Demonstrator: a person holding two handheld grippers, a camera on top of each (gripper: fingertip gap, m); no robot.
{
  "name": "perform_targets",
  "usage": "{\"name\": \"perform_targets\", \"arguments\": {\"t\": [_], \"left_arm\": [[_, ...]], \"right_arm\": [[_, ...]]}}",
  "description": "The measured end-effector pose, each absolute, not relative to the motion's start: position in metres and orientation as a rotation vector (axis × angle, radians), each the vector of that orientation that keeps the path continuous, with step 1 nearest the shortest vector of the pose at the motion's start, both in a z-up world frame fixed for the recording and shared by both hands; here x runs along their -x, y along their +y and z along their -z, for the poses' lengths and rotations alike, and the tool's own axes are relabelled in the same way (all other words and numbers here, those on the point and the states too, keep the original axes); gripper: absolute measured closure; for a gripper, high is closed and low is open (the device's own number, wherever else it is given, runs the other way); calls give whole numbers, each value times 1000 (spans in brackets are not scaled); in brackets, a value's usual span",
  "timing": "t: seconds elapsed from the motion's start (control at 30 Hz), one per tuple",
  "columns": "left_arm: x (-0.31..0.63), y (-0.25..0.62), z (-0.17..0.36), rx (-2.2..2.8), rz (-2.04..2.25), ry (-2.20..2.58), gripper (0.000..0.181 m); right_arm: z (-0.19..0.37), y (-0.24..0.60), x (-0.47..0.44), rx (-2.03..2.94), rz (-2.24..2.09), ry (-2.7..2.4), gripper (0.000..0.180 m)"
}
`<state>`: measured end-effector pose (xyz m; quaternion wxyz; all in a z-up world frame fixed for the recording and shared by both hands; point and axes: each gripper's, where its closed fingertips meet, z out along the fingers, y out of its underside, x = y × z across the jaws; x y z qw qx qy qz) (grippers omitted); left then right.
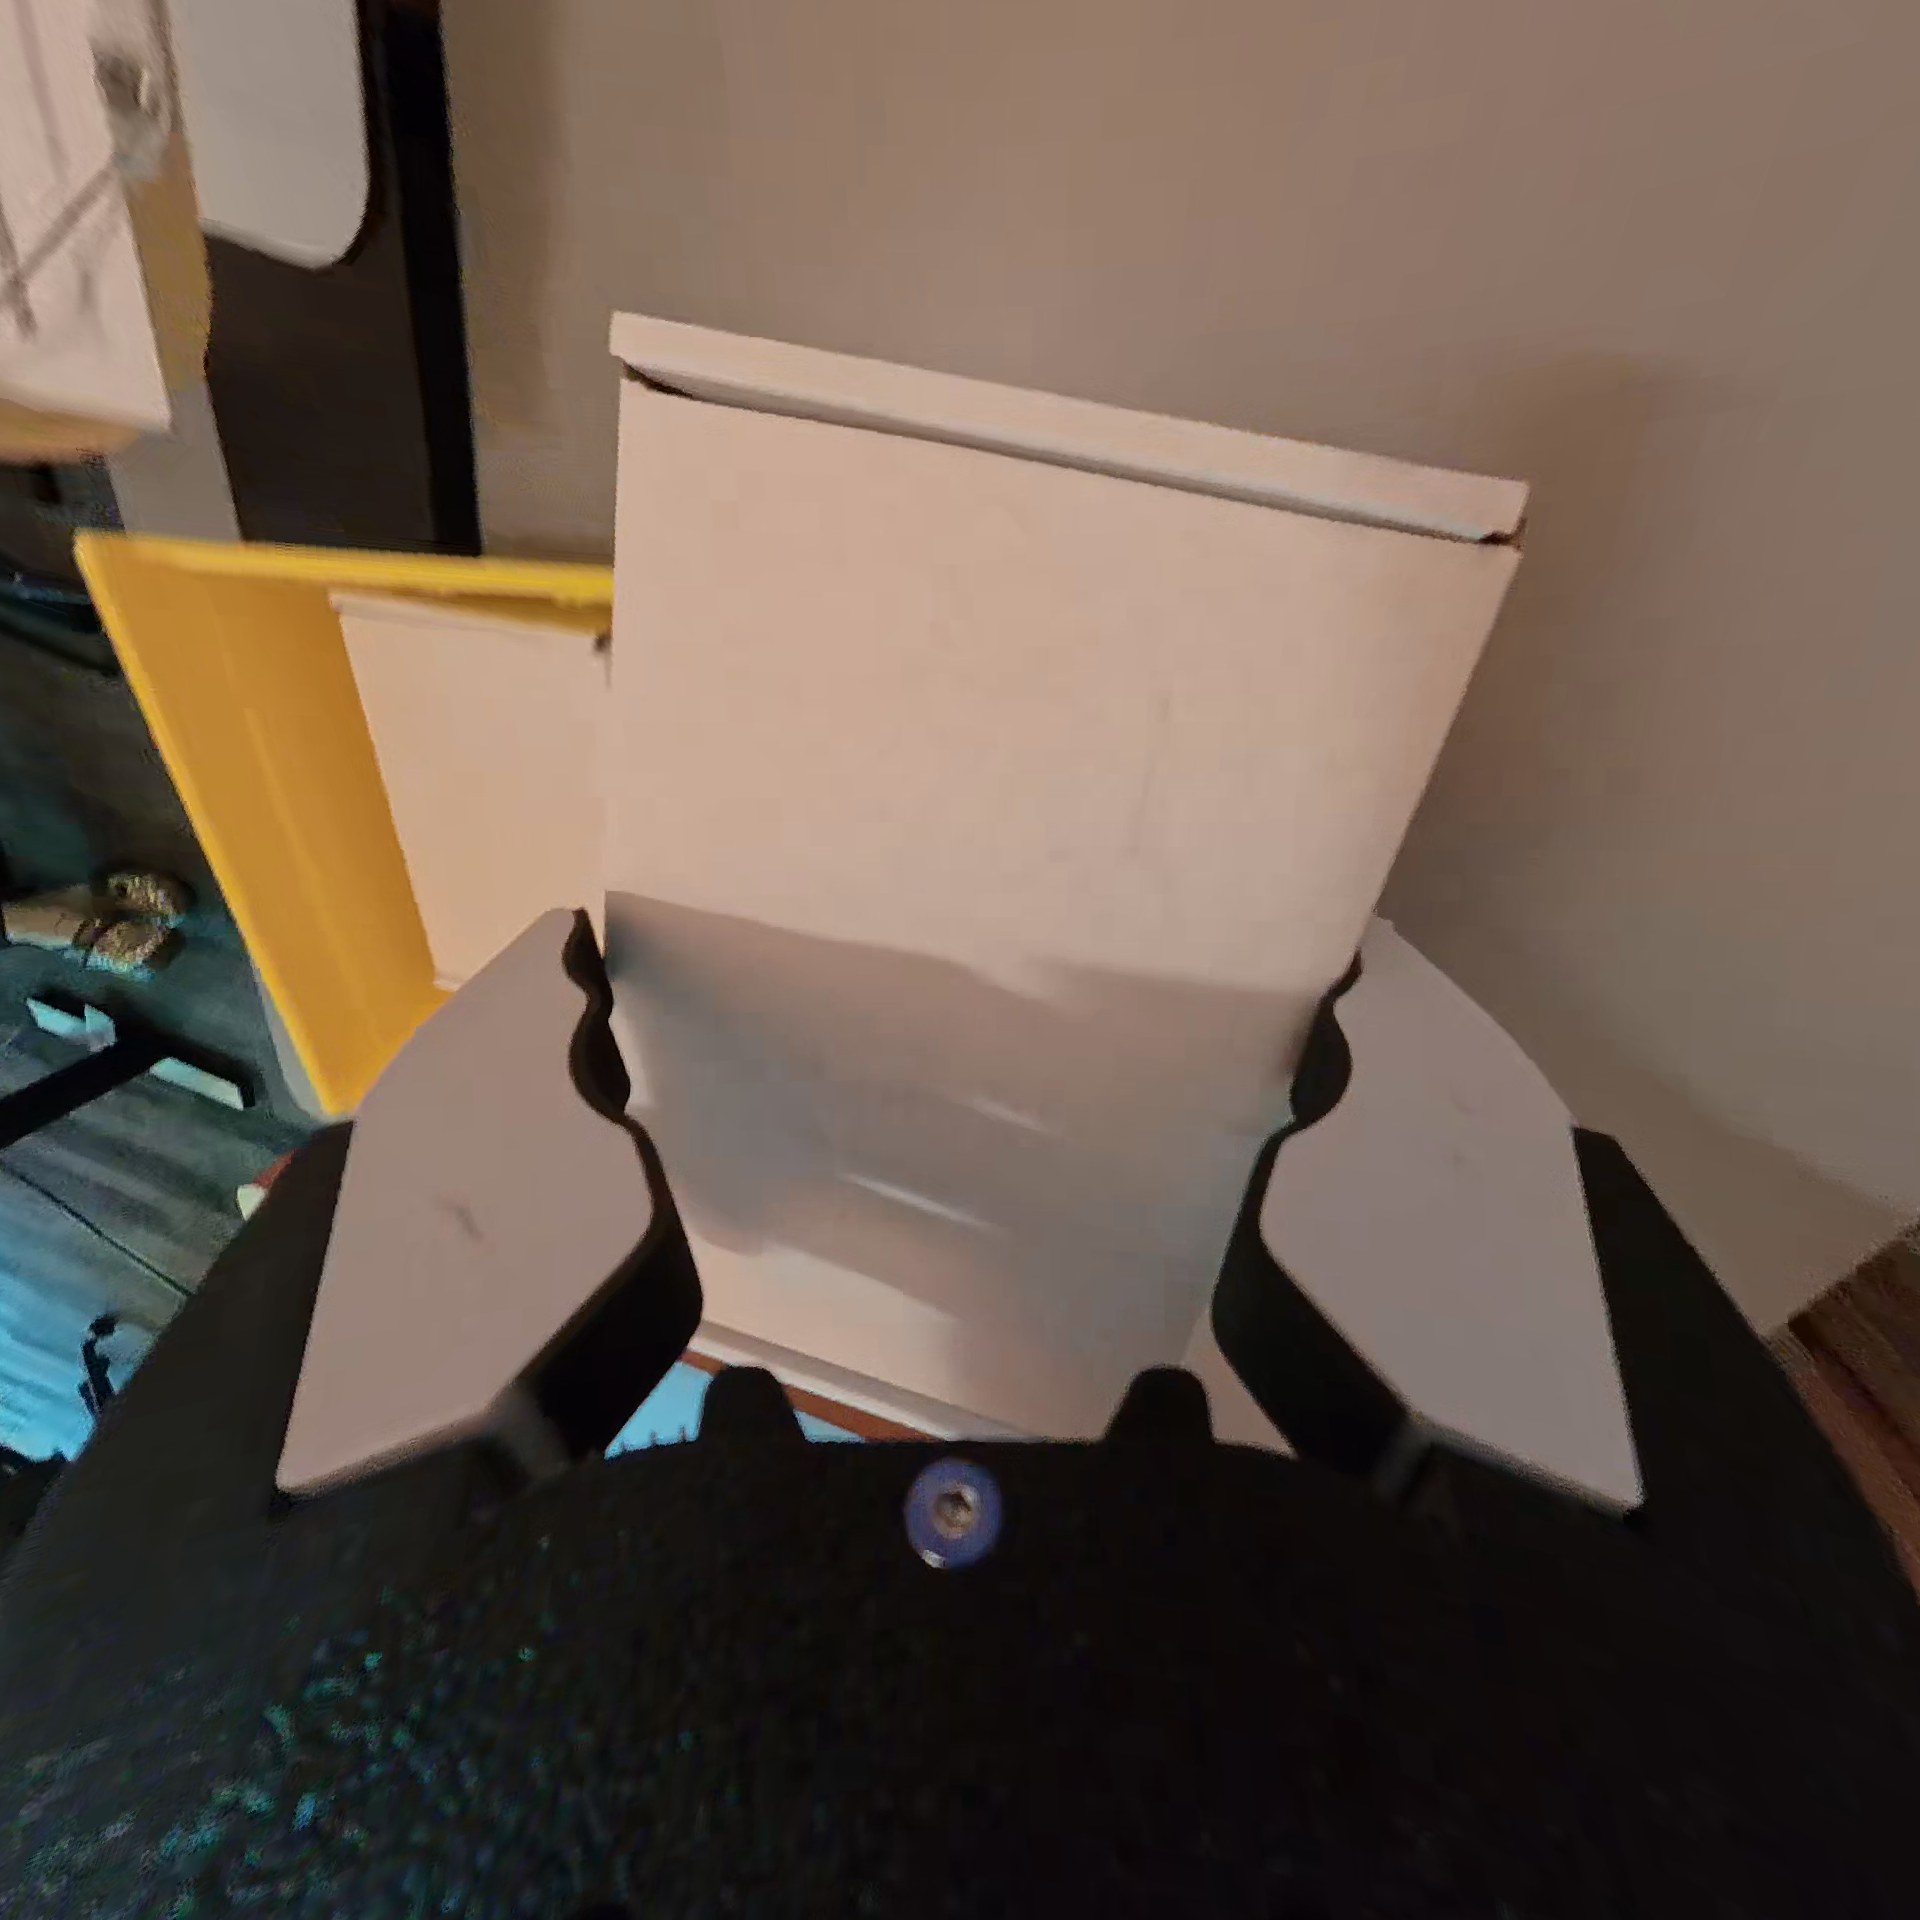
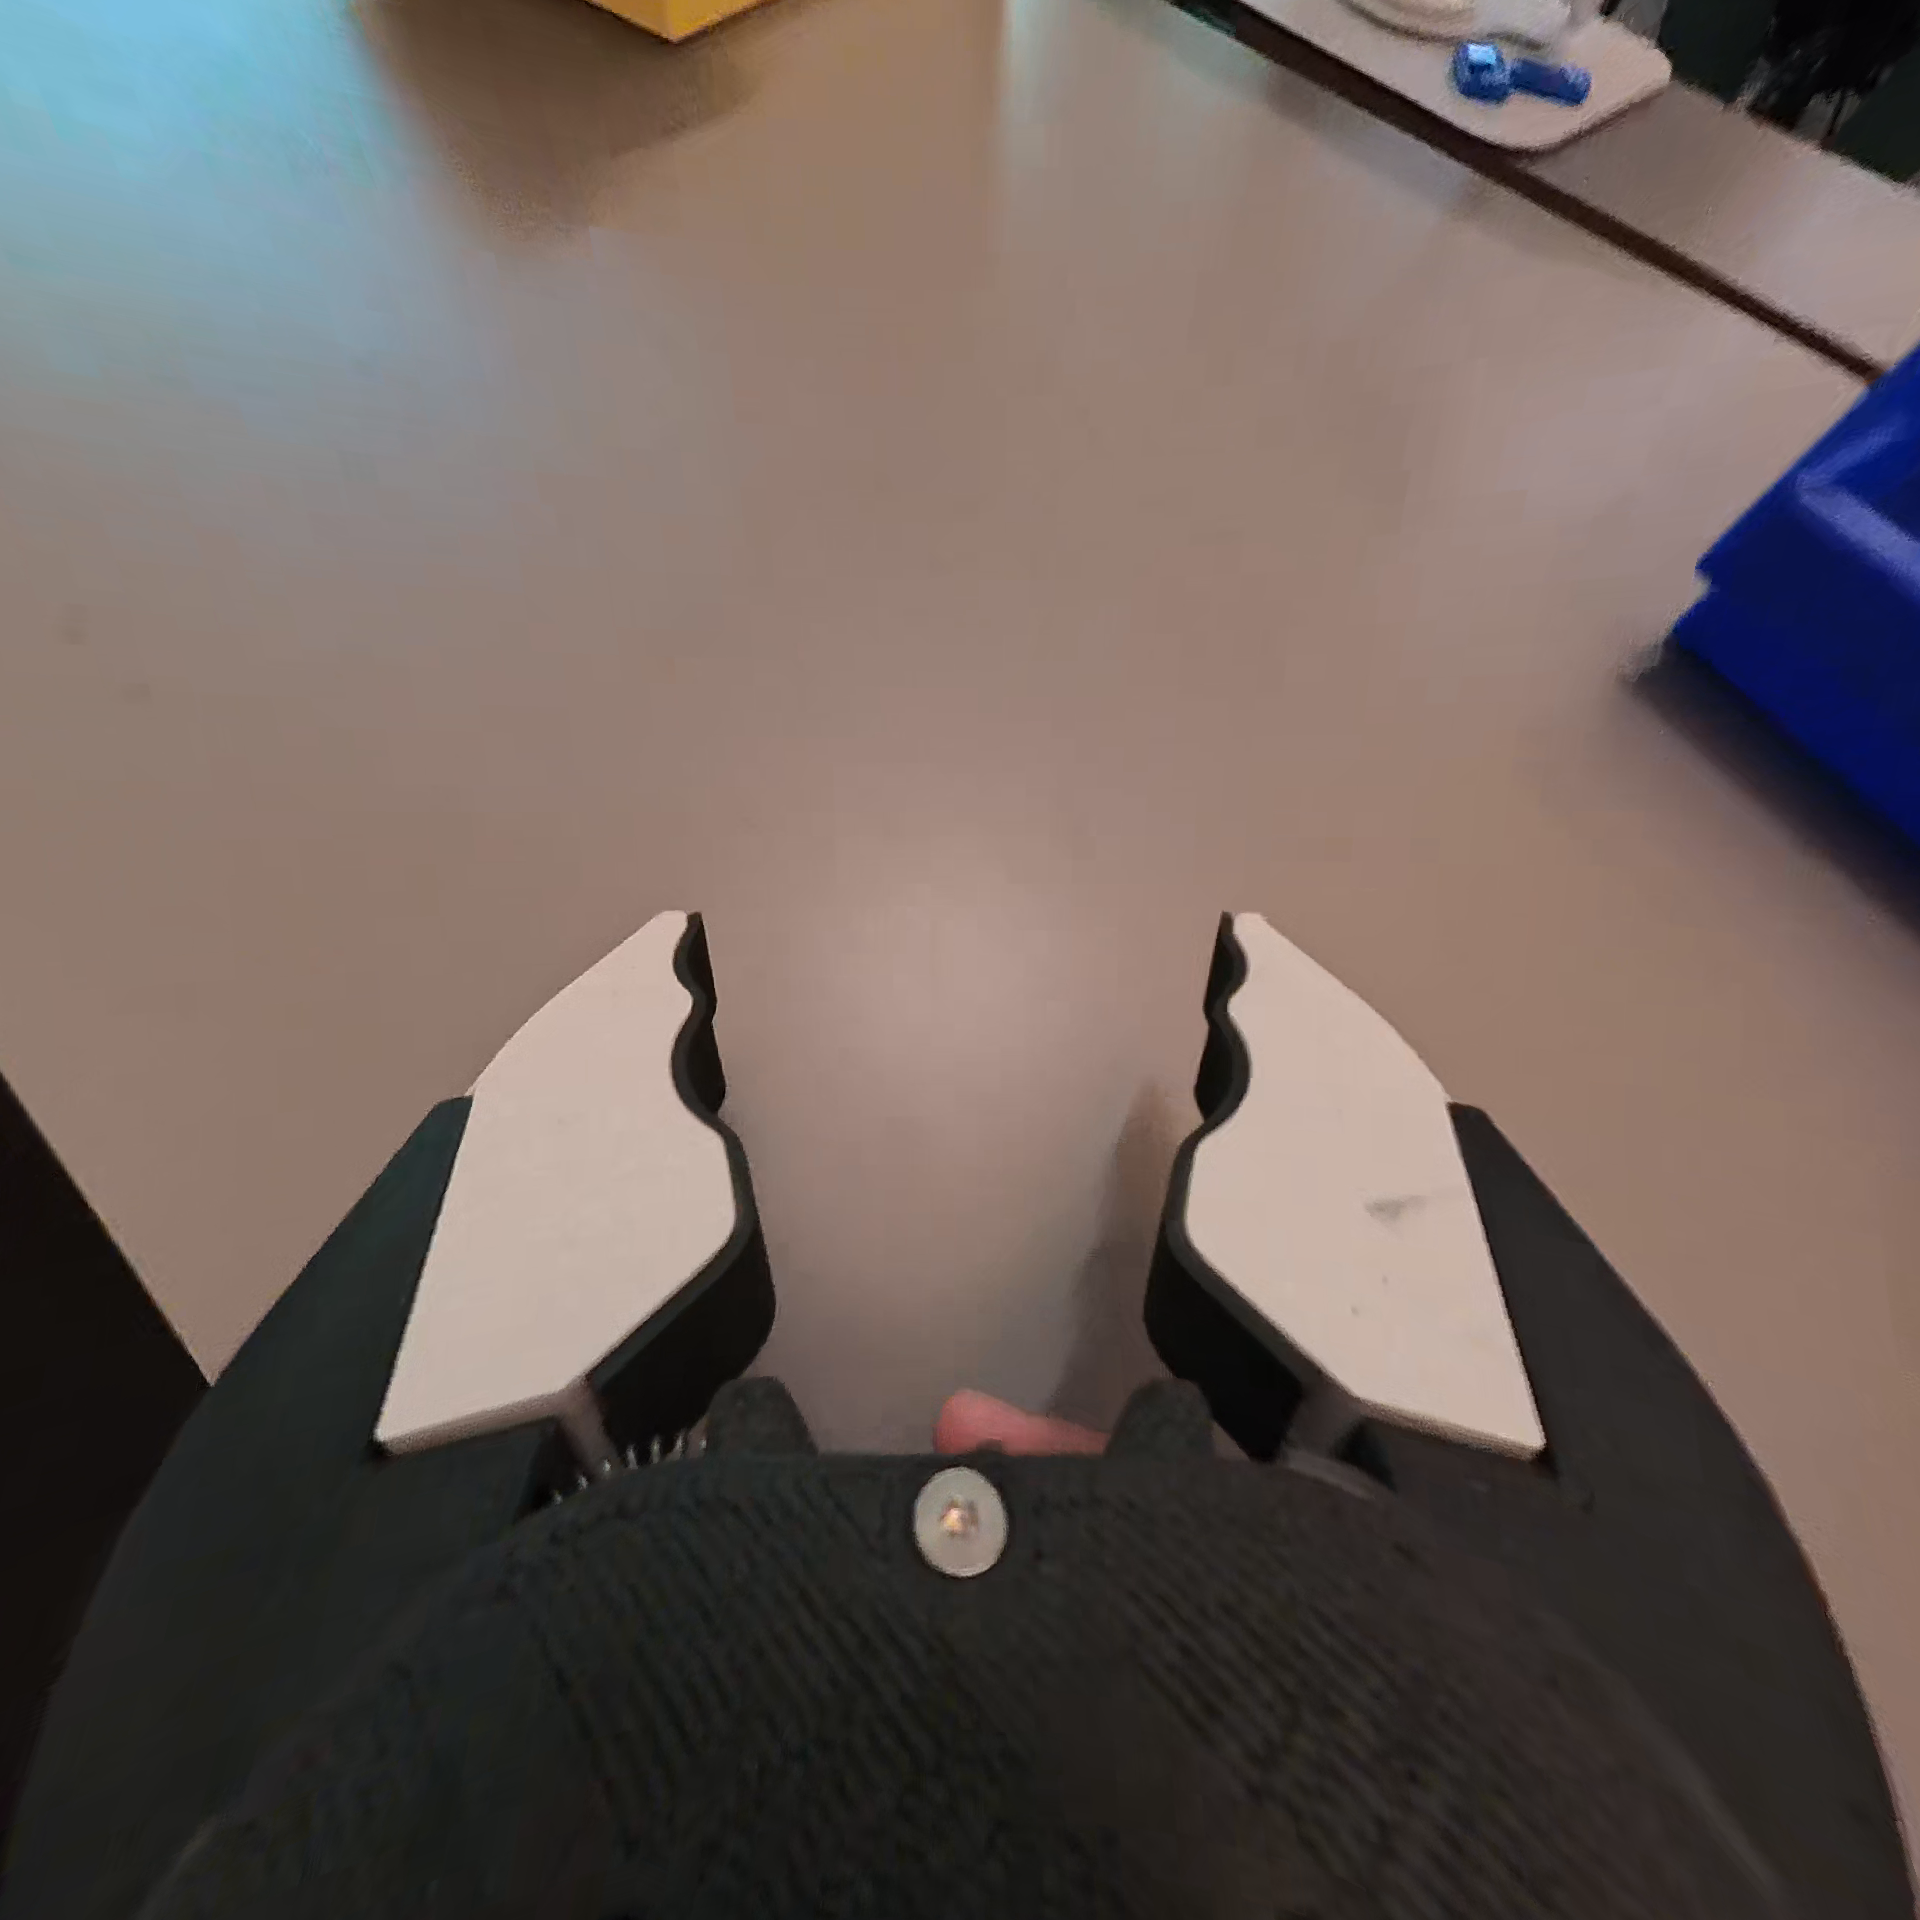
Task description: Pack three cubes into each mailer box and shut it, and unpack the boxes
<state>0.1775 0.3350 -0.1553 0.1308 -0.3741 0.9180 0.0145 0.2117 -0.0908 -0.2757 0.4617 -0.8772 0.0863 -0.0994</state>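
Observation:
In the left wrist view a closed white mailer box point(image 1: 1039, 727) fills the middle, and my left gripper point(image 1: 961, 966) is shut on its near end, one finger on each side, holding it above the table. Behind it on the left a second white mailer box point(image 1: 478, 790) stands inside a yellow bin point(image 1: 239, 748). No cubes show in either view. In the right wrist view my right gripper point(image 2: 961, 935) is open and empty, with only bare grey table point(image 2: 831, 571) between its fingers.
A blue bin point(image 2: 1829, 603) sits at the right edge of the table. A yellow corner point(image 2: 675, 16) shows at the top. A white tray with a blue object point(image 2: 1517, 73) lies on the far table. The table's left edge drops off point(image 2: 62, 1226). One gripper's finger ends stand about 45 cm off the other's.

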Motion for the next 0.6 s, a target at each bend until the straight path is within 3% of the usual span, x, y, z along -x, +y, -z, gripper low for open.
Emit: {"name": "perform_targets", "arguments": {"t": [0.3, 0.6], "left_arm": [[-169, 189, 201, 1073, -43, 2708, 55], [-153, 91, 283, 1047, -9, 2757, 56]], "right_arm": [[243, -40, -176, 2026, 509, -205, 83], [260, -41, -146, 2062, 600, -379, 91]]}}
